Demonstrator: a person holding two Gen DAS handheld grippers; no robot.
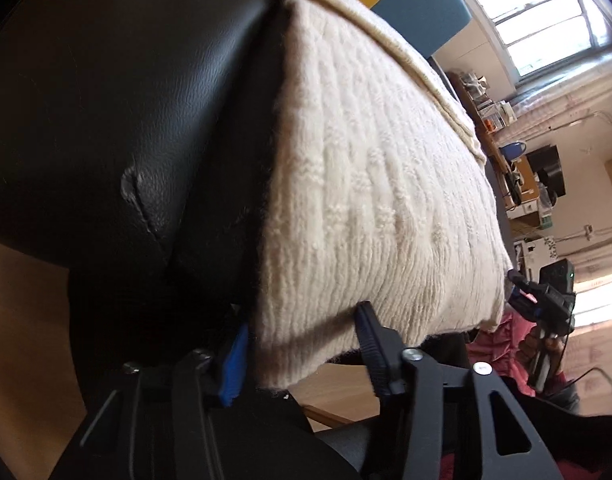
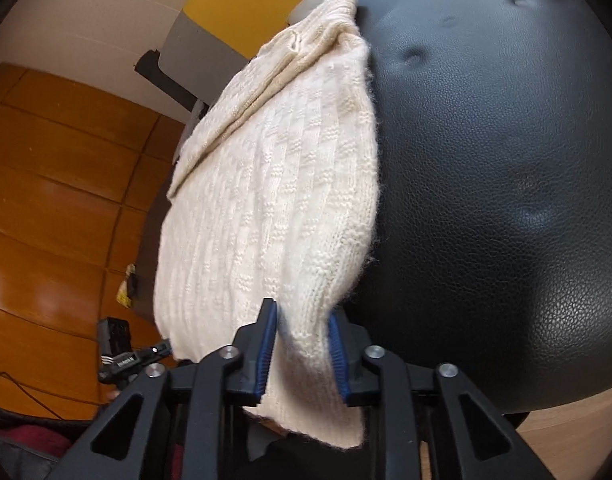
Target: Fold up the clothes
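A cream knitted sweater (image 1: pixel 366 184) lies on a black leather seat (image 1: pixel 117 100), its near hem hanging over the seat's edge. My left gripper (image 1: pixel 301 352) is open, its jaws wide apart on either side of the near hem corner, not closed on it. In the right wrist view the same sweater (image 2: pixel 273 208) lies on the seat (image 2: pixel 506 160). My right gripper (image 2: pixel 303 344) has its blue-padded jaws around the other hem corner, which runs between them with small gaps. The right gripper also shows in the left wrist view (image 1: pixel 546 300).
Wooden floor (image 2: pixel 57 184) lies to the left of the seat. A yellow, grey and blue panel (image 2: pixel 225 12) stands behind. A cluttered desk (image 1: pixel 518 176) and a window (image 1: pixel 546 12) lie beyond the sweater. A cable (image 2: pixel 25 392) runs over the floor.
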